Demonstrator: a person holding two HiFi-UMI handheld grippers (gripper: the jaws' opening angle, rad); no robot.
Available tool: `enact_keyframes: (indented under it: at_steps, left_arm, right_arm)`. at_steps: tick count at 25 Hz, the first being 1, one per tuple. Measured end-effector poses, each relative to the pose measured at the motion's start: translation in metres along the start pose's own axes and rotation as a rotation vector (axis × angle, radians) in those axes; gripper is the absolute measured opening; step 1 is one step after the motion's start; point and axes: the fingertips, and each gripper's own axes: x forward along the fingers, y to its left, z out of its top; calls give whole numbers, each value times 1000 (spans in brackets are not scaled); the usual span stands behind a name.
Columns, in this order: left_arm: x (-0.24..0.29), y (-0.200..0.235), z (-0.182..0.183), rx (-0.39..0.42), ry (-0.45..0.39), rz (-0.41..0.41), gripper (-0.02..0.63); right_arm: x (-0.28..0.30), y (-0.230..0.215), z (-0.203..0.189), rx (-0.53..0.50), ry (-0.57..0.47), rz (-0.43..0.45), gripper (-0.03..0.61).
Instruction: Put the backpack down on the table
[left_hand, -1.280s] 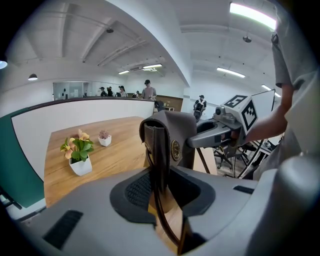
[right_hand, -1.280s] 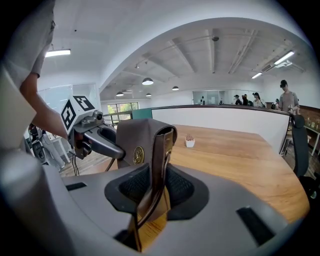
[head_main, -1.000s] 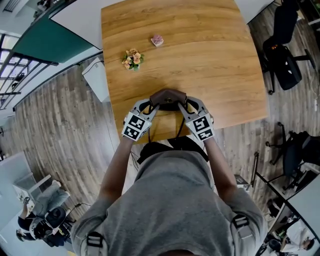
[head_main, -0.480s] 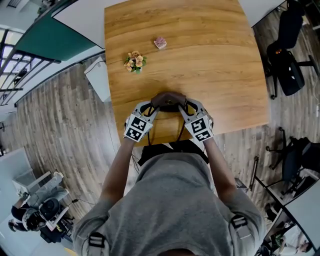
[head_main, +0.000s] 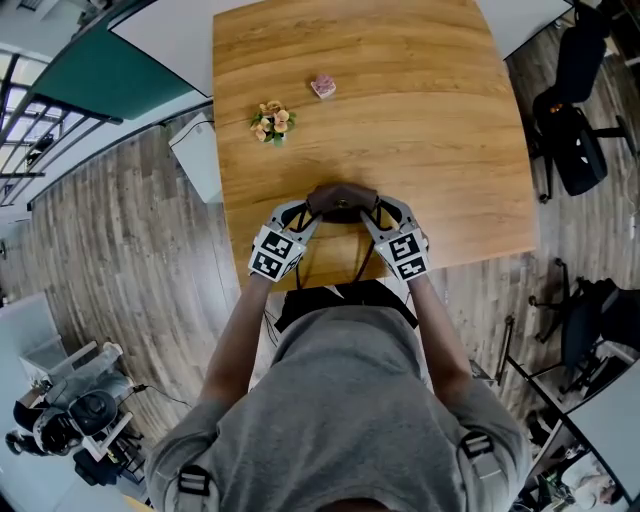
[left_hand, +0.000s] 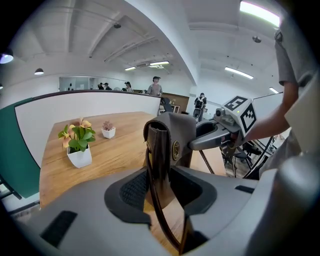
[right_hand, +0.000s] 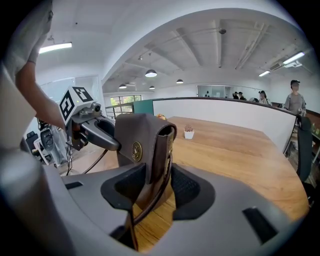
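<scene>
A small brown leather backpack (head_main: 342, 200) stands upright on the wooden table (head_main: 400, 120), close to its front edge. Its straps (head_main: 358, 262) trail over that edge toward the person. My left gripper (head_main: 305, 212) flanks its left end and my right gripper (head_main: 378, 212) its right end. In the left gripper view the bag's side panel (left_hand: 167, 140) stands between the jaws of my left gripper (left_hand: 160, 185), which are opening. In the right gripper view the other side (right_hand: 145, 145) stands between the jaws of my right gripper (right_hand: 152, 187), also opening. The pads no longer squeeze the leather.
A potted flower (head_main: 268, 121) and a small pink pot (head_main: 322, 86) stand farther back on the left of the table. A white bin (head_main: 195, 160) sits beside the table's left edge. Black office chairs (head_main: 575, 130) stand to the right.
Both grippers stay at the backpack's two ends near the front edge. The right one has dipped slightly. The bag has not shifted on the table.
</scene>
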Motion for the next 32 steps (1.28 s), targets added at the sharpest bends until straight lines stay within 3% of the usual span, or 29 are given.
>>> enact_keyframes:
  at_steps: [6, 22, 24, 27, 32]
  left_arm:
    - [-4, -4, 4, -57, -37, -14, 187]
    - [-57, 3, -2, -119, -125, 46, 202]
    - [-65, 0, -5, -113, -128, 33, 199]
    - [-78, -10, -13, -90, -125, 0, 133]
    - [-101, -20, -15, -65, -153, -17, 55]
  right_arm:
    - [-9, -4, -10, 52, -23, -45, 232]
    - [-40, 8, 5, 92, -93, -145, 228]
    - [-44, 12, 7, 97, -100, -157, 203]
    - [-53, 24, 4, 116, -111, -166, 157]
    - [-69, 54, -3, 129, -124, -169, 5]
